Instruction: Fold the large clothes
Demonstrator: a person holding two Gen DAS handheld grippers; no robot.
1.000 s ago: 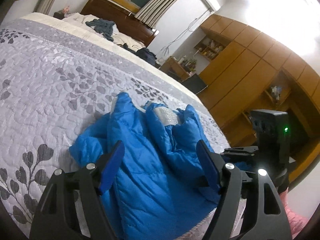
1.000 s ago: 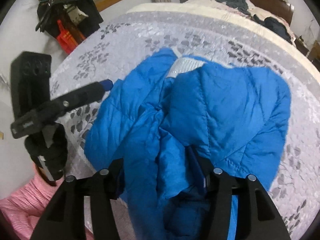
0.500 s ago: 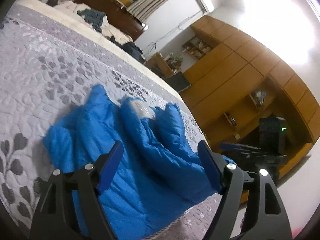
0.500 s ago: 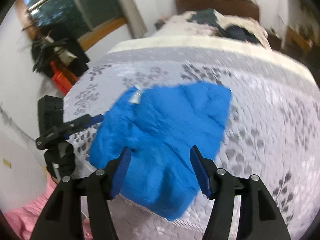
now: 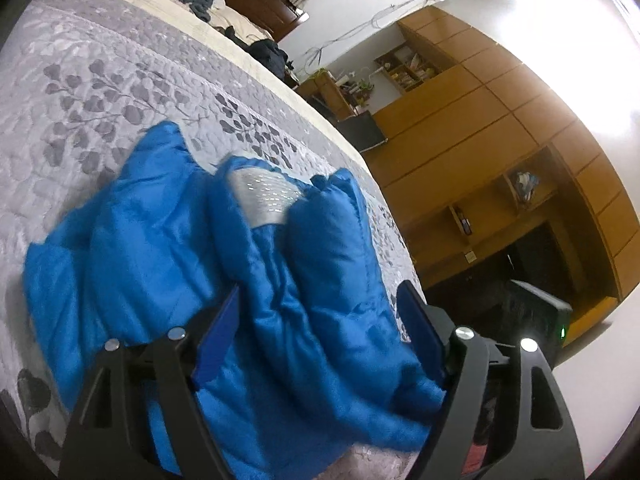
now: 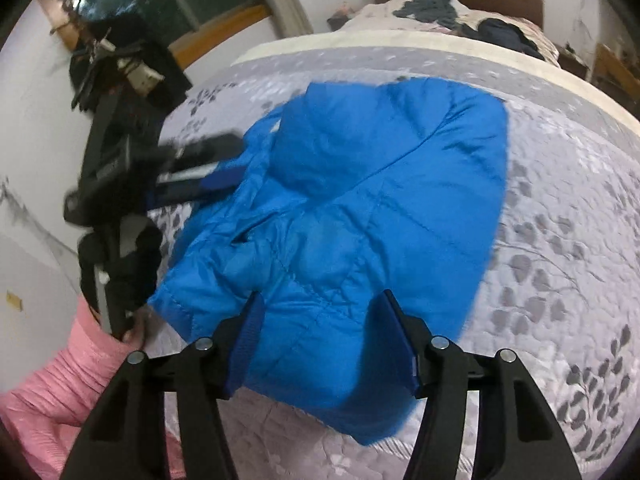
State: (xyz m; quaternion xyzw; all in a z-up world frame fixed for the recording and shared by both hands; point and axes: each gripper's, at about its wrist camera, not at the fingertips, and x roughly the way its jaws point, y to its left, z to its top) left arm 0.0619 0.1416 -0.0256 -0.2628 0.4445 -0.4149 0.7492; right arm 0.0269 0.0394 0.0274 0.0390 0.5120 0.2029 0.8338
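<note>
A blue puffer jacket [image 5: 160,260] lies bunched and partly folded near the foot edge of a bed, its silver inner lining [image 5: 260,196] showing at the collar. My left gripper [image 5: 320,328] is open, low over the jacket's near edge, with puffy fabric between its wide-spread fingers. In the right wrist view the jacket [image 6: 380,184] shows a smooth folded panel on top. My right gripper [image 6: 322,320] is open just above its near hem. The left gripper [image 6: 200,176] reaches the jacket's left side there, held by a person in a pink sleeve [image 6: 48,380].
The grey leaf-patterned quilt [image 5: 100,92] covers the bed, whose edge runs close below the jacket [image 6: 280,440]. Dark clothes [image 6: 440,4] lie by the headboard. A wooden wardrobe [image 5: 500,140] stands to the right, and a rack of dark items [image 6: 120,60] by the window.
The right gripper let the jacket go, drew back, then came in close over the hem. The left gripper moved down closer to the jacket. A jacket panel now lies folded over.
</note>
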